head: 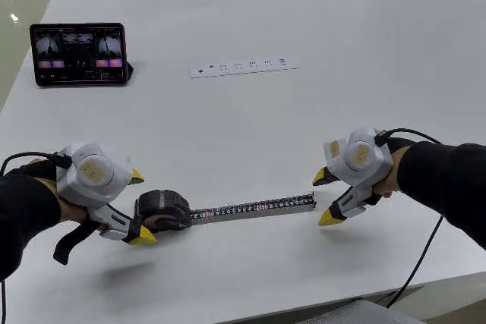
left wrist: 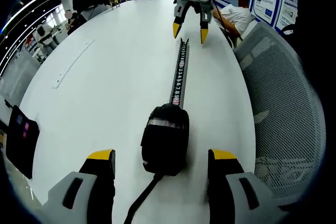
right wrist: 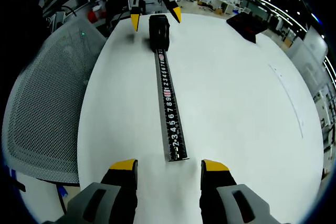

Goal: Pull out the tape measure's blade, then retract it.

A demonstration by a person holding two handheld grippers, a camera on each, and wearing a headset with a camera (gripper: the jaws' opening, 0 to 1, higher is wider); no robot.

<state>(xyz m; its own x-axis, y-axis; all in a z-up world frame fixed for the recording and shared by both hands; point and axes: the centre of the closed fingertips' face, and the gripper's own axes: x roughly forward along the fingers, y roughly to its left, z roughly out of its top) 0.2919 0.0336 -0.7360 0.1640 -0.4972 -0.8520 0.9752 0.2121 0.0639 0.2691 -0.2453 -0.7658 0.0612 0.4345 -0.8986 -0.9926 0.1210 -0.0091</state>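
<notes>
Closest in, on the left gripper view: left gripper (head: 140, 206) with jaws spread wide, straddling the tape measure case (left wrist: 164, 139), a gap on either side, clamping nothing. Resting on the white table (head: 304, 119), that black case, with the blade (head: 254, 207) drawn out rightward along the tabletop. At the far end, right gripper (head: 324, 199), likewise agape, yellow tips either side of the blade's hook (right wrist: 177, 157) and just short of it, gripping nothing. So: pulled out already, by the look of it, with retraction left to do (locked or not: impossible to tell).

Worth fearing from here: a fast snap-back. With nothing pinching hook or case, any release of a lock likely to send the blade whipping home, slapping the table or jerking the loose case sideways. Also possible: closing the left jaws off-centre and nudging the rounded case into a skid instead of seizing it. Likewise risky: closing on a thin blade flat against the table, scraping over it, or kinking it if lifted at an angle. Safer, probably, to secure the case first, then pinch the hook and feed it back slowly. Well apart, toward the far side: tablet (head: 78, 53) and power strip (head: 243, 66), out of harm's way.
</notes>
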